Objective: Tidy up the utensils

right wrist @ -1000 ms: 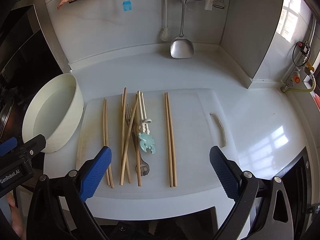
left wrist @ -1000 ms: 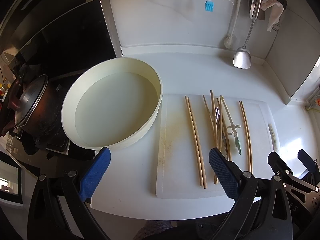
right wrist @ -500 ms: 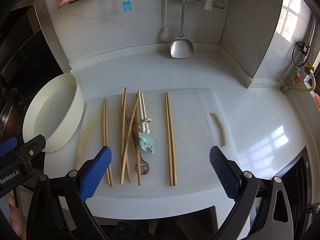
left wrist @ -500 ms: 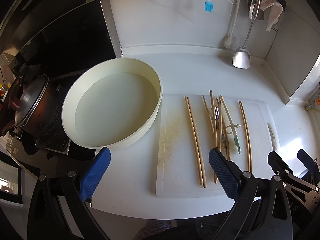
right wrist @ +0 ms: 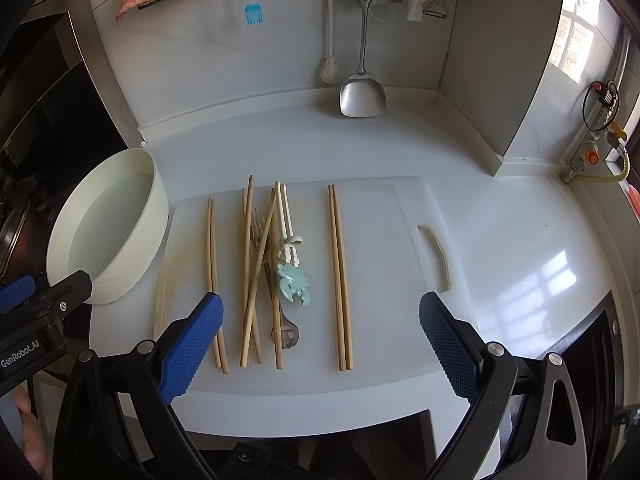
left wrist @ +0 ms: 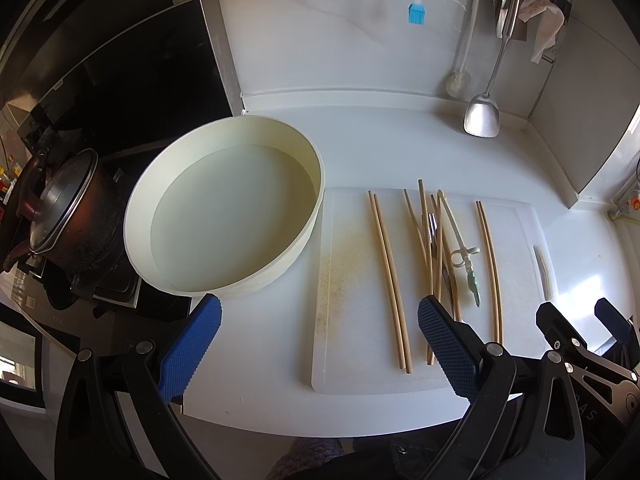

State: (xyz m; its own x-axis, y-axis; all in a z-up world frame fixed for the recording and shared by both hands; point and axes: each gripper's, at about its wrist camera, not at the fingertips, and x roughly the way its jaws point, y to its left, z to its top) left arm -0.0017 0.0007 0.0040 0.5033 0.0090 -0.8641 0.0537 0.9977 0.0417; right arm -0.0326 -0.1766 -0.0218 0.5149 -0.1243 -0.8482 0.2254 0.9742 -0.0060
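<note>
Two sets of jaws waiting wide, nothing picked yet

Both of my grippers are hovering low over the near edge of the counter [right wrist: 500,208], and neither is holding anything. My left gripper [left wrist: 318,344] is standing with its jaws spread wide, pointing at the gap between the round cream bowl [left wrist: 138,216] and the white cutting board [right wrist: 380,216]. My right gripper [right wrist: 318,344] is likewise gaping, aimed squarely at the board.

Everything I am meant to sort is lying on that board. A tidy pair of wooden chopsticks [right wrist: 340,276] is resting to the right, well apart from the rest. Another pair [right wrist: 214,280] is lying to the left, just beside my right gripper's left pad. Between them a tangle is sitting: several loose chopsticks [right wrist: 256,276] crossing over a metal fork [right wrist: 259,226], with white training chopsticks [right wrist: 285,220] and their teal crab-shaped clip [right wrist: 294,280] touching the heap. The bowl is sitting empty just beside the board's left edge.

I am judging this as the very start: no utensil is sorted, and I am choosing a first target. Next, I am thinking the right gripper should be lowering onto one item from the heap, probably the crab-clipped pair lying on top, narrowing its jaws across the thin sticks without dragging the neighbours.
</note>
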